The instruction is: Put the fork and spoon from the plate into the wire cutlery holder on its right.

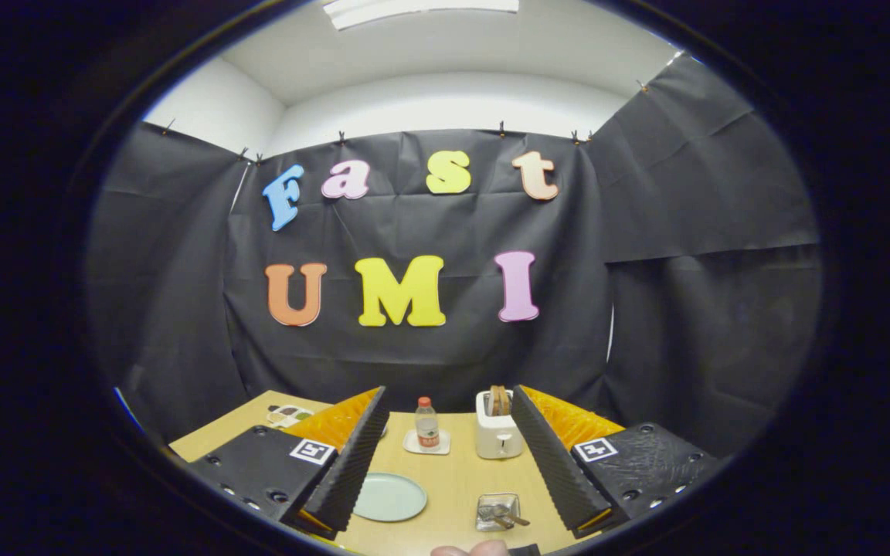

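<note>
Apparently near done: gripper, fingers wide apart, empty, above the bench. Plate at the near edge looks bare; wire cutlery holder beside it holds utensils, fork and spoon indistinguishable. Next: confirm, withdraw. A fingertip is cut off at the near edge.

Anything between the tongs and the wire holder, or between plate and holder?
Nothing visible. The holder stands on the table between the open tongs, plate beside it; toaster and bottle stand beyond.
</note>
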